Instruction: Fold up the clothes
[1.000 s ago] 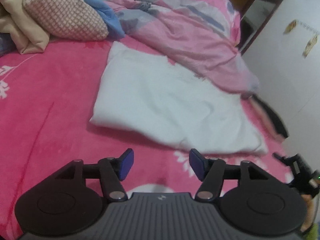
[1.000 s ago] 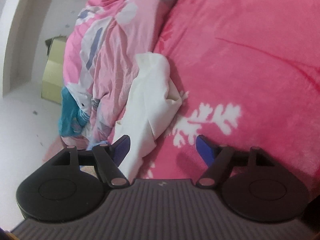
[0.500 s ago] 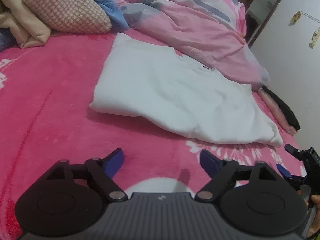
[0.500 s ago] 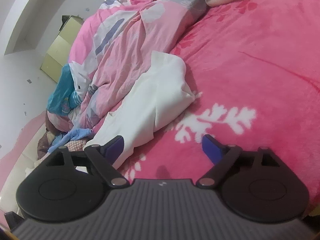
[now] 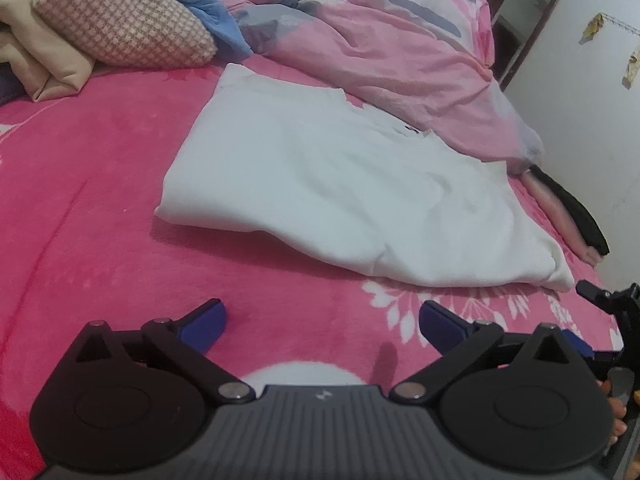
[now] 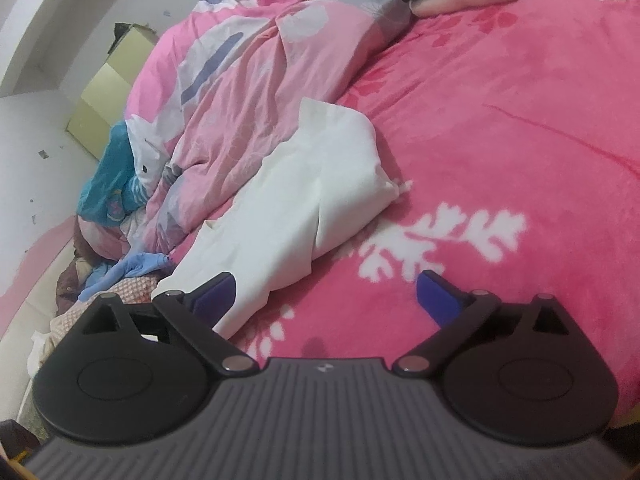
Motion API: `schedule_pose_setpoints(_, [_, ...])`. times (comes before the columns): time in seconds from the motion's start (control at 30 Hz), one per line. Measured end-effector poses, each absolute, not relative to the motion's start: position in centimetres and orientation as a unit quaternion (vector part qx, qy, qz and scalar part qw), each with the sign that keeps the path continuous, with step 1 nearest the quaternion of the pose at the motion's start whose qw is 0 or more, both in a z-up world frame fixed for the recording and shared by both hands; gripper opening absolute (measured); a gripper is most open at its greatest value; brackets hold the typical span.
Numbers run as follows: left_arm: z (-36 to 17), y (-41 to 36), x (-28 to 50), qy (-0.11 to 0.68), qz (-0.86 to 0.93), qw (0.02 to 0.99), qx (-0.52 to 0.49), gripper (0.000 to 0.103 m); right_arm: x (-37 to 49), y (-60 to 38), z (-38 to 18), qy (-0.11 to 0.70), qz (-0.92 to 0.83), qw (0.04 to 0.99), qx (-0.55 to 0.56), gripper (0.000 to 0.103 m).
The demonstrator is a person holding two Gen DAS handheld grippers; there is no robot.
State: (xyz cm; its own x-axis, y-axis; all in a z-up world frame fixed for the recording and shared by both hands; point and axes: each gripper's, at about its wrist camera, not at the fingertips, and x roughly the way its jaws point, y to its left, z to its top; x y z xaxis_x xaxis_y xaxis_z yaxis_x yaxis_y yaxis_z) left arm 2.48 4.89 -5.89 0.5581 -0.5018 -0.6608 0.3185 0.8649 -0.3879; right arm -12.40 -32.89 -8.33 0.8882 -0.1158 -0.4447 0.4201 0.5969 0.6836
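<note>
Now both tools gape, just opened, empty — soft white garment (image 5: 340, 196) folded flat on plush pink blanket (image 5: 100, 208).

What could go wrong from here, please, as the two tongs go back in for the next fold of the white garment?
1. The white garment lies against the rumpled pink quilt along its far edge; a grab there could catch the quilt too.
2. Its layers sit loosely at the near right corner, so a shallow pinch may lift only the top layer.
3. Both the left tongs and right tongs have just been opening and hold nothing; uneven grasps could skew the fold.
</note>
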Motion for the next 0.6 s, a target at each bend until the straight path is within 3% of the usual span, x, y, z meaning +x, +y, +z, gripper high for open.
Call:
schedule_pose_setpoints(0.37, [-6.5, 6.1, 6.0, 0.368, -0.203, 0.883, -0.207, 0.101, -9.5, -34.2, -8.1, 0.197, -0.128, 0.842, 0.485, 0.099])
schedule_pose_setpoints(0.47, [-6.6, 6.2, 7.4, 0.357, -0.189, 0.889, -0.216, 0.093, -7.9, -34.6, -8.4, 0.191, -0.122, 0.839, 0.495, 0.099])
schedule_pose_setpoints(0.6, [-6.6, 6.1, 8.6, 0.347, -0.168, 0.9, -0.202, 0.071, -5.8, -35.7, -8.8, 0.177, -0.121, 0.831, 0.514, 0.099])
